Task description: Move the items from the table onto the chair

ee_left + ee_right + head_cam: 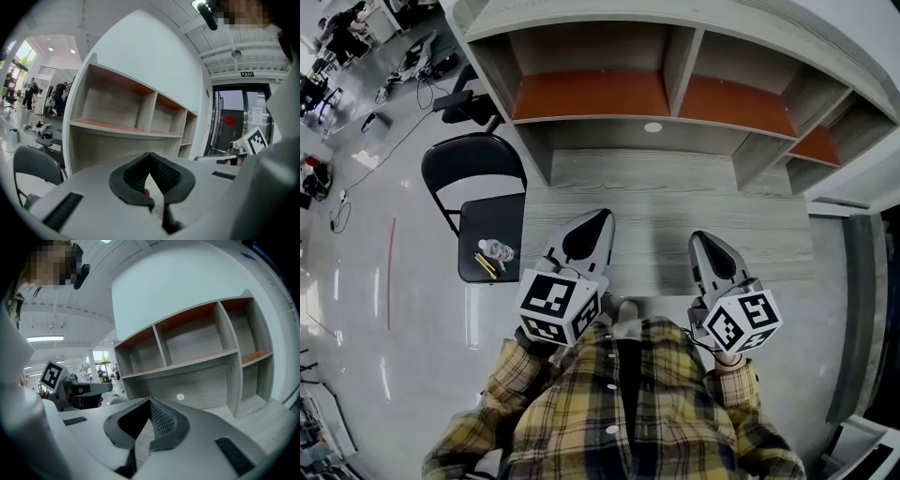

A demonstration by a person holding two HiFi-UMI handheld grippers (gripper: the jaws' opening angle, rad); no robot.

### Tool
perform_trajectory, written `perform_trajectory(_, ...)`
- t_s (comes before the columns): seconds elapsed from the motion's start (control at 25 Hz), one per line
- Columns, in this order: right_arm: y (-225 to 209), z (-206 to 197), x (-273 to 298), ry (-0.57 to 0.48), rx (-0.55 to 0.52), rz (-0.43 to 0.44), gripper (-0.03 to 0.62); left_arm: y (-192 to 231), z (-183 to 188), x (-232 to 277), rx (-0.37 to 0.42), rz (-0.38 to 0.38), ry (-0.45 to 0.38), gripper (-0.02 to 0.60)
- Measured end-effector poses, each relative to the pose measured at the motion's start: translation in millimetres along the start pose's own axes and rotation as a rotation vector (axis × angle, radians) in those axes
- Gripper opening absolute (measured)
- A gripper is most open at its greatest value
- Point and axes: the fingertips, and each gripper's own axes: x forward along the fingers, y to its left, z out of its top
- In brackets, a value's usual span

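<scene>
A black folding chair [490, 225] stands left of the wooden table [666, 211]. On its seat lie a small clear bottle [497, 249] and yellow pencil-like sticks [485, 265]. My left gripper [604, 217] is held over the table's near left part, jaws shut with nothing between them. My right gripper [697, 240] hovers over the near right part, shut and empty too. In the left gripper view the gripper [150, 157] faces the shelf unit [126, 122], with the chair's back [35, 164] at the lower left. The right gripper [150, 401] faces the same shelves [197, 348].
A wooden shelf unit [675, 84] with orange-lined compartments stands at the table's far side. A round white disc [652, 127] sits on its back panel. Grey floor [384, 309] lies left of the chair, with people and cables far off at the upper left. A wall closes the right.
</scene>
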Motion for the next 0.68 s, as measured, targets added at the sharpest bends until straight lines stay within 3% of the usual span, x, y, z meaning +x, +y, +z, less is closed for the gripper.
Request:
perform_trajectory(0.16,1,-3,4,0.003,0.002,0.007,0.017,0,3,9,0.016,-0.027,-0.001,0.004)
perform_trajectory(0.36,4,6,2,0.007,0.007,0.005,0.017,4,8,14,0.048,0.009,0.018,0.005)
perform_trajectory(0.52,4,9,3,0.005,0.01,0.0,0.017,12,6,17,0.005,0.01,0.047,0.005)
perform_trajectory(0.68,-4,13,11,-0.014,-0.003,-0.003,0.017,20,9,30,0.048,-0.008,0.045,0.005)
